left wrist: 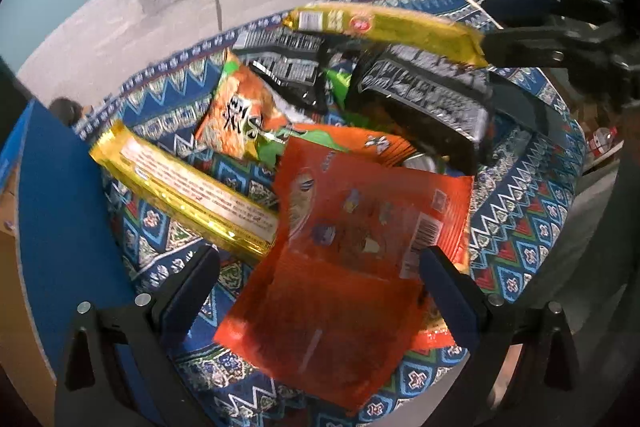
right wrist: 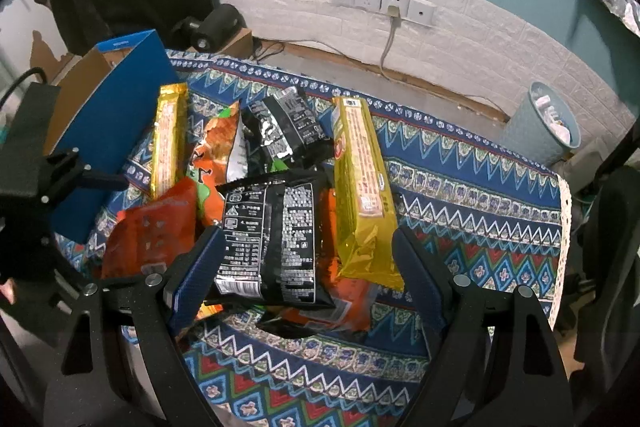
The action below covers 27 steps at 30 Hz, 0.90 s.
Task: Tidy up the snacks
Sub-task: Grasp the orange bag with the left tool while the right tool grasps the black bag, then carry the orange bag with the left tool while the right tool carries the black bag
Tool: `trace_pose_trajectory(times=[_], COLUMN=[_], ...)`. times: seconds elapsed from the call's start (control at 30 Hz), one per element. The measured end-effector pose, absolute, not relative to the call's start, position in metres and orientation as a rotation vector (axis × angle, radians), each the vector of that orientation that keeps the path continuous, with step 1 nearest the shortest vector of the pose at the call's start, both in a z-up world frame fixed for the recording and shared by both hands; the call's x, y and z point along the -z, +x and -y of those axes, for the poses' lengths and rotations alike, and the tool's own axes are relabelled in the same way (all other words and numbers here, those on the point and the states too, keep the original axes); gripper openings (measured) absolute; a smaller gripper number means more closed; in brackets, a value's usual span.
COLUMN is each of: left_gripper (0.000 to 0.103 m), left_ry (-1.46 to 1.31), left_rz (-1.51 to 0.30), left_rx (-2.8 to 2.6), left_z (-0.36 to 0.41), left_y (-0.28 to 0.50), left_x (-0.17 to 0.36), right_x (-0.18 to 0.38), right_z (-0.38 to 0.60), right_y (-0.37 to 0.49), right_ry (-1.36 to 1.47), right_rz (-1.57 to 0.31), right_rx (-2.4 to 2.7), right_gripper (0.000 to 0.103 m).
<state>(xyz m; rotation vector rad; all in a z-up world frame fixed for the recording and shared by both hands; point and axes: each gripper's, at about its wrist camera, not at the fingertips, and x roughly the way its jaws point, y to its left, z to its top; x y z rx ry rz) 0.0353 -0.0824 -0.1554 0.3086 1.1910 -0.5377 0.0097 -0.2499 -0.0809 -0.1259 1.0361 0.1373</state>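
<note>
step: picking from pile | left tongs [left wrist: 320, 291] open around red pack [left wrist: 344, 259] | right tongs [right wrist: 308, 267] open over black pack [right wrist: 272, 243] | next: close, carry to blue box [right wrist: 116, 115], frame upper left

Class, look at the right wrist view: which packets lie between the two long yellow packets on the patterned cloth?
In the right wrist view, between the left yellow packet and the right yellow packet lie an orange-green packet and two black packets.
</note>
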Motion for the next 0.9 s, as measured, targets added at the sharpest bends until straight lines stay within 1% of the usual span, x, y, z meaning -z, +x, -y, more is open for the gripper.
trace_pose_trajectory(times=[0.13, 0.17, 0.2, 0.27, 0.3, 0.4, 0.5, 0.53, 0.6, 0.67, 0.9], left_gripper=[0.101, 0.096, 0.087, 0.078, 0.076, 0.058, 0.050, 0.049, 0.044, 0.042, 0.039], left_ry=[0.249, 0.233, 0.213, 0.180, 0.173, 0.152, 0.147, 0.136, 0.124, 0.114, 0.108], left_rz=[-1.219, -1.226, -1.233, -1.255, -1.254, -1.255, -1.261, -1.262, -1.268, -1.272, -1.259], left_rx=[0.550, 0.556, 0.568, 0.573, 0.572, 0.568, 0.546, 0.542, 0.532, 0.520, 0.475], left_z=[0.081, 0.081, 0.080, 0.078, 0.079, 0.079, 0.078, 0.076, 0.073, 0.069, 0.056], left_y=[0.041, 0.042, 0.042, 0.044, 0.044, 0.044, 0.044, 0.044, 0.044, 0.043, 0.037], left_x=[0.162, 0.163, 0.164, 0.166, 0.165, 0.163, 0.163, 0.163, 0.162, 0.161, 0.151], right_x=[0.087, 0.088, 0.090, 0.092, 0.094, 0.101, 0.106, 0.107, 0.111, 0.112, 0.114], right_z=[0.253, 0.253, 0.254, 0.253, 0.253, 0.250, 0.244, 0.242, 0.237, 0.232, 0.219], right_y=[0.014, 0.016, 0.016, 0.018, 0.020, 0.024, 0.027, 0.028, 0.031, 0.032, 0.033], right_ry=[-0.126, -0.122, -0.121, -0.120, -0.119, -0.119, -0.136, -0.143, -0.159, -0.180, -0.199], right_rz=[-1.052, -1.055, -1.058, -1.065, -1.072, -1.091, -1.102, -1.105, -1.110, -1.108, -1.106], right_rx=[-0.131, -0.132, -0.131, -0.130, -0.130, -0.131, -0.129, -0.128, -0.129, -0.123, -0.146], right_gripper=[0.084, 0.084, 0.084, 0.084, 0.084, 0.084, 0.084, 0.084, 0.084, 0.084, 0.084])
